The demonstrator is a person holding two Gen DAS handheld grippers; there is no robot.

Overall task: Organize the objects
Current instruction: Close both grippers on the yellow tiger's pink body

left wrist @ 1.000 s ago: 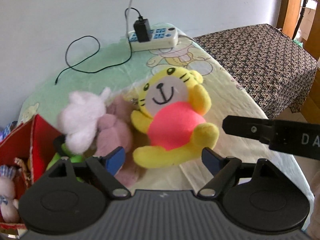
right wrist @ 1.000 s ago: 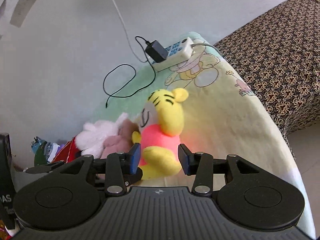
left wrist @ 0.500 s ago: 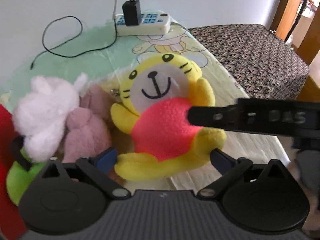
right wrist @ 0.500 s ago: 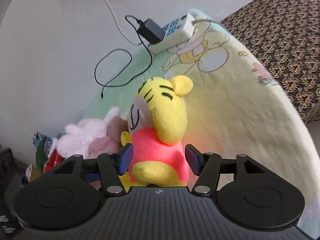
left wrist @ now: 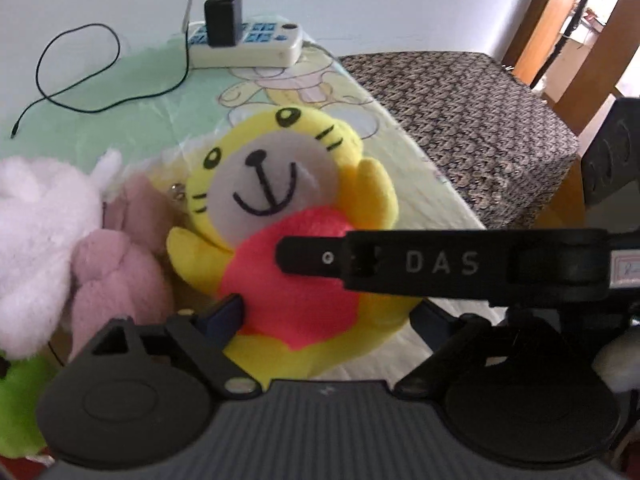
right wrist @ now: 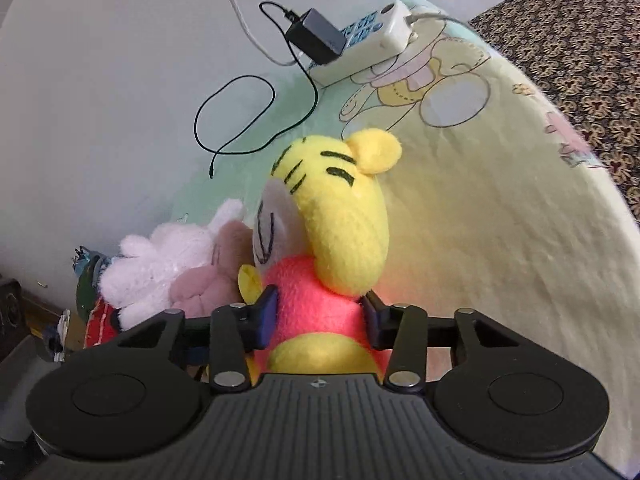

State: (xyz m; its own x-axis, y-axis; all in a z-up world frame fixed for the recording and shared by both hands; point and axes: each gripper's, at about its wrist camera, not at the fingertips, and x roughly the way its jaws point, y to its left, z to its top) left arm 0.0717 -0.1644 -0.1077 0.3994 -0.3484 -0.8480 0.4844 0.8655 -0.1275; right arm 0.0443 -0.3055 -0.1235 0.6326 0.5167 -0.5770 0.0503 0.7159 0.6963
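Note:
A yellow tiger plush (left wrist: 280, 216) with a pink belly lies on the cartoon-print cloth (left wrist: 168, 96). My left gripper (left wrist: 324, 316) is open, its fingers on either side of the plush's lower body. My right gripper (right wrist: 318, 314) comes in from the plush's side (right wrist: 340, 236); its blue pads press the pink belly from both sides. One right finger (left wrist: 400, 264) crosses the belly in the left wrist view. A white plush (left wrist: 36, 232) and a dusty-pink plush (left wrist: 116, 264) lie just left of the tiger.
A white power strip (left wrist: 248, 44) with a black adapter and a looped black cable (left wrist: 80, 76) lies at the back by the wall. A green plush (left wrist: 20, 392) and a red box (right wrist: 98, 320) sit at the left. A dark patterned table (left wrist: 472, 128) stands to the right.
Both grippers have moved closer onto the tiger plush. The right gripper's fingers have closed in on its pink belly. The left gripper's fingers now straddle its lower body.

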